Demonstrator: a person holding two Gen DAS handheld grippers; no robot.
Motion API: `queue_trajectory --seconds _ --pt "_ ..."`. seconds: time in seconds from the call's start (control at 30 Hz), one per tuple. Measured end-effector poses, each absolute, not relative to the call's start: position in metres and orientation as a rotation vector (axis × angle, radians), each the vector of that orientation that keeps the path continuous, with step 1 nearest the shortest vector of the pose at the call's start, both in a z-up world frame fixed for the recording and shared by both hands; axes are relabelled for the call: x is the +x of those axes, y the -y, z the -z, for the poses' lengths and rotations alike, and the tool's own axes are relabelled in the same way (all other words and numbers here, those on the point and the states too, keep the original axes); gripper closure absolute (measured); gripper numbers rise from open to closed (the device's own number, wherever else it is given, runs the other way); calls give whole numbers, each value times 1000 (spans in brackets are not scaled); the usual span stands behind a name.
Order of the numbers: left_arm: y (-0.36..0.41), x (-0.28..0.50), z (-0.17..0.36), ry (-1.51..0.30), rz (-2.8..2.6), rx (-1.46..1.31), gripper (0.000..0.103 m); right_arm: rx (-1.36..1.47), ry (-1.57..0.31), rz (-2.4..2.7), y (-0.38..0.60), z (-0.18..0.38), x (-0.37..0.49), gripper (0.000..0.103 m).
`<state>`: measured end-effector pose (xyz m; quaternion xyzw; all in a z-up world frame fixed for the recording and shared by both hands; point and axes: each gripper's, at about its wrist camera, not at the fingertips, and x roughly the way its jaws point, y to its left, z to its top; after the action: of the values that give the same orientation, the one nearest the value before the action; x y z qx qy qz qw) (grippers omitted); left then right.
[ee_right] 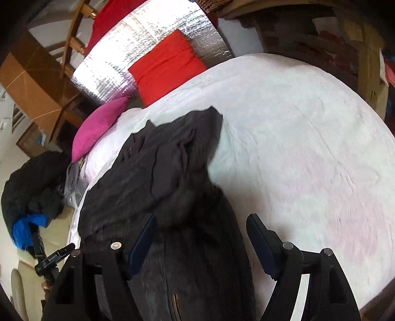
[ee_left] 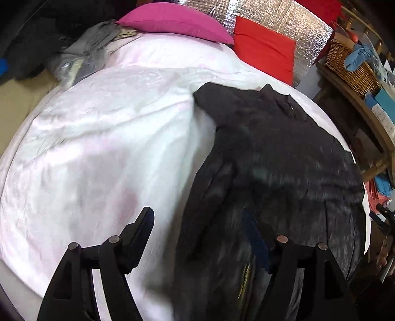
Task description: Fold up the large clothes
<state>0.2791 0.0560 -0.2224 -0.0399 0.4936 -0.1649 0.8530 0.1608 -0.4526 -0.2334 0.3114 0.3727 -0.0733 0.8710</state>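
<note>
A large dark grey-black garment [ee_left: 279,158] lies spread lengthwise on a white bedcover [ee_left: 103,138]. It also shows in the right wrist view [ee_right: 160,177], its upper part rumpled. My left gripper [ee_left: 198,222] is open above the garment's left edge; one finger is over the white cover, the other over the dark cloth. My right gripper [ee_right: 201,224] is open above the garment's lower part, and holds nothing. Both views are blurred by motion.
A pink cushion [ee_left: 172,19] and a red cushion [ee_left: 266,49] lie at the bed's head against silver foil. Grey clothes [ee_left: 81,54] are heaped at the far left. A wicker basket [ee_left: 350,66] stands on a wooden shelf at the right. Dark and blue clothes [ee_right: 32,197] lie beside the bed.
</note>
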Motion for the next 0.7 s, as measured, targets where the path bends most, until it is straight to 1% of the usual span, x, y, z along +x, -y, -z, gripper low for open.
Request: queue_trajectory --seconds 0.13,0.2,0.4,0.5,0.57,0.7 --pt "-74 233 232 -1040 338 -117 28 640 -776 102 439 242 132 25" --pt "-81 207 238 -1042 326 -143 25 640 -785 82 430 249 114 25" --pt "-90 137 266 -1099 316 -225 24 651 -853 45 405 266 76 25" --pt "-83 120 274 -1135 324 -216 24 644 -910 26 387 273 62 25" --pt "-77 116 281 -1171 333 -203 22 612 -970 31 373 281 54 25" --pt "-68 113 303 -1277 298 -154 21 557 -1100 41 353 307 39 25"
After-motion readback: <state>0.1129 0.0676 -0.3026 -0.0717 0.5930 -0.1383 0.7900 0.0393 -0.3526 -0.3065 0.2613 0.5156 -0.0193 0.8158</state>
